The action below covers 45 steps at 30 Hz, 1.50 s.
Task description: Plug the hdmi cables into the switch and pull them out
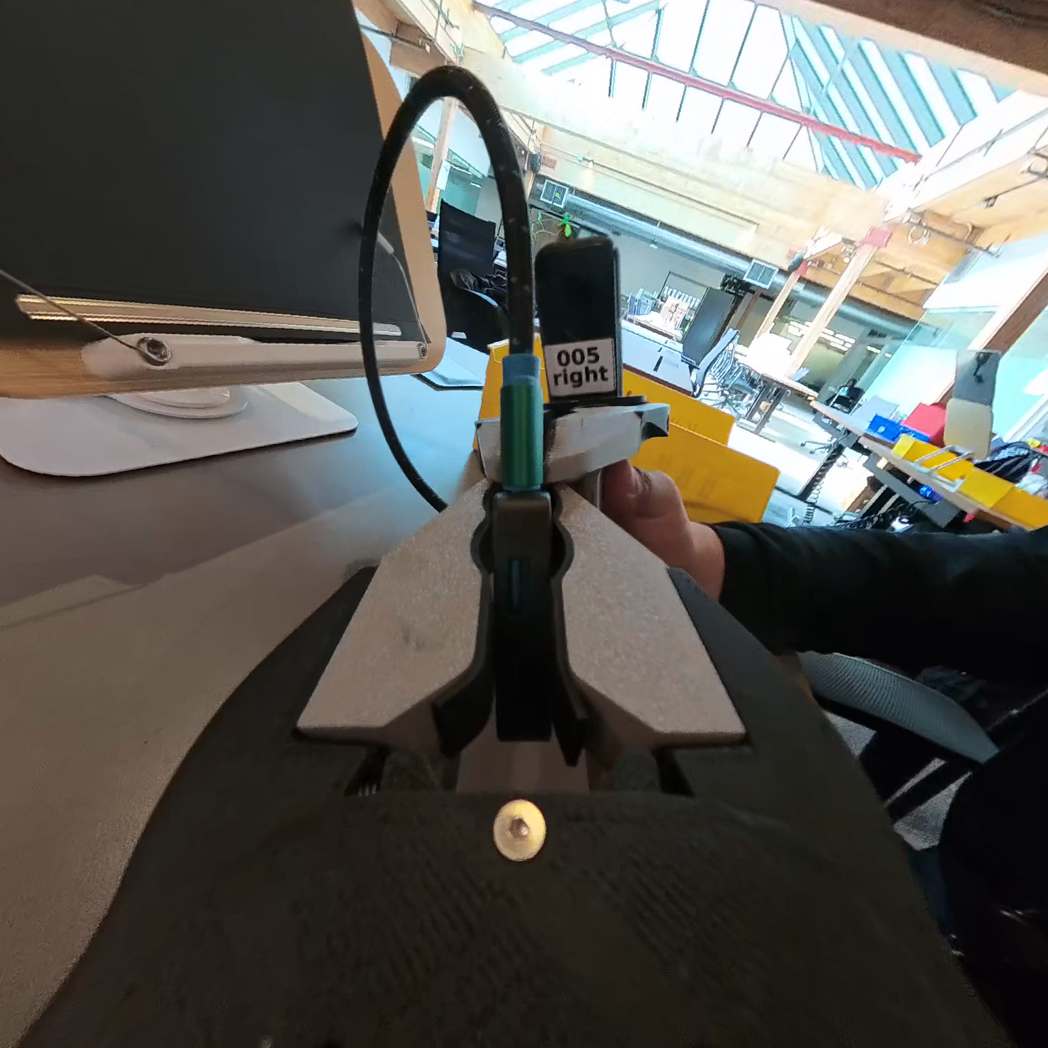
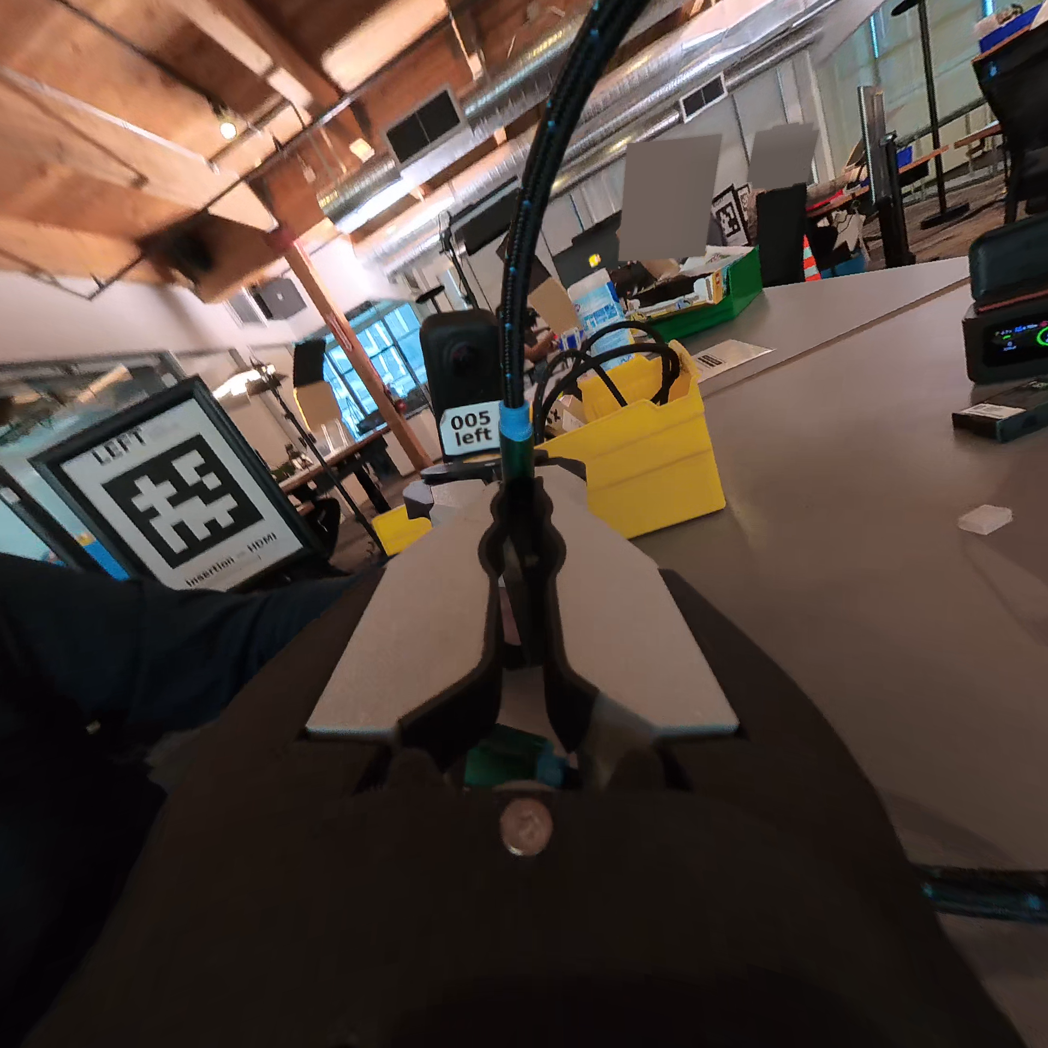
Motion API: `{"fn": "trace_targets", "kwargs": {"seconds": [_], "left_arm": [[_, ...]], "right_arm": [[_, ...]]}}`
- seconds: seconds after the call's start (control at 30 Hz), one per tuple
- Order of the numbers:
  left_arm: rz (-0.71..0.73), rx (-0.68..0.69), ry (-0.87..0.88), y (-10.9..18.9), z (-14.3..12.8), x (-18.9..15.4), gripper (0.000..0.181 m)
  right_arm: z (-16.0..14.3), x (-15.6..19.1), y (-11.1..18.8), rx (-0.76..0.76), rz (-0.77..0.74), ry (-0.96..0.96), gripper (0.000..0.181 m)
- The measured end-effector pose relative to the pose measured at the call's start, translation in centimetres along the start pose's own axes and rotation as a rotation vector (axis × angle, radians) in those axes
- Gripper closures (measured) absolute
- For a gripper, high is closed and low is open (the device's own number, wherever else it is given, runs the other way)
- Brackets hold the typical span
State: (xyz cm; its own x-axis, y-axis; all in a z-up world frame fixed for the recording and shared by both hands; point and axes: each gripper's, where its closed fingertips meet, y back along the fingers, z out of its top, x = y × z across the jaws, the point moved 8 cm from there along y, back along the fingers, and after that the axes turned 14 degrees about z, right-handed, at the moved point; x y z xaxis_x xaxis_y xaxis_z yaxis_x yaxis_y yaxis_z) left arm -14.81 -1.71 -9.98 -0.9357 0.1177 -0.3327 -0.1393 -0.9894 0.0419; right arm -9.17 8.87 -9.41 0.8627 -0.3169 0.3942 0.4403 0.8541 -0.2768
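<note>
In the left wrist view my left gripper (image 1: 520, 499) is shut on a flat black body, the switch (image 1: 519, 652). A green HDMI plug (image 1: 522, 436) sticks out past its fingertips, and its black braided cable (image 1: 374, 272) loops up and down to the table. The right gripper's grey fingers (image 1: 590, 436) sit around that plug. In the right wrist view my right gripper (image 2: 520, 487) is shut on the dark base of the same green plug (image 2: 519, 459), and the cable (image 2: 527, 227) rises from it. A second green piece (image 2: 510, 760) shows low between its fingers.
A monitor (image 1: 170, 170) on a white base (image 1: 170, 425) stands to the left. A yellow bin (image 2: 641, 453) with black cables stands behind the grippers. A framed marker board (image 2: 170, 493), a black device (image 2: 1009, 329), a small black box (image 2: 998, 417) and a hand (image 1: 652, 510) are nearby. Both grippers' tips are close together, under 4 cm apart. The black device (image 2: 1009, 329) is about 35 centimetres from both grippers' fingertips.
</note>
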Motion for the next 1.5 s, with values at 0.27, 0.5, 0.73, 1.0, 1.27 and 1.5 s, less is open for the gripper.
{"fn": "trace_targets", "kwargs": {"seconds": [0.27, 0.5, 0.73, 1.0, 1.27, 1.5], "left_arm": [[0.005, -0.009, 0.012, -0.1, 0.2, 0.0, 0.169], [0.018, 0.037, 0.006, 0.2, -0.3, 0.4, 0.169], [0.009, 0.113, -0.041, -0.5, -1.3, 0.0, 0.169], [0.01, 0.003, 0.088, -0.6, -0.6, 0.3, 0.169], [0.001, 0.059, 0.014, -1.3, -1.3, -0.9, 0.169], [0.079, -0.043, -0.09, -0.2, 0.0, -0.4, 0.169]], "right_arm": [[-0.1, -0.2, 0.1, -0.082, 0.019, -0.046, 0.178], [0.2, -0.2, -0.1, 0.131, -0.036, 0.066, 0.176], [-0.2, 0.0, 0.3, 0.223, -0.025, 0.077, 0.172], [0.1, -0.4, -0.1, 0.038, -0.054, -0.018, 0.173], [2.0, -2.5, 3.2, -0.31, -0.111, -0.121, 0.174], [2.6, -0.9, 2.1, -0.092, -0.142, 0.059, 0.173]]}}
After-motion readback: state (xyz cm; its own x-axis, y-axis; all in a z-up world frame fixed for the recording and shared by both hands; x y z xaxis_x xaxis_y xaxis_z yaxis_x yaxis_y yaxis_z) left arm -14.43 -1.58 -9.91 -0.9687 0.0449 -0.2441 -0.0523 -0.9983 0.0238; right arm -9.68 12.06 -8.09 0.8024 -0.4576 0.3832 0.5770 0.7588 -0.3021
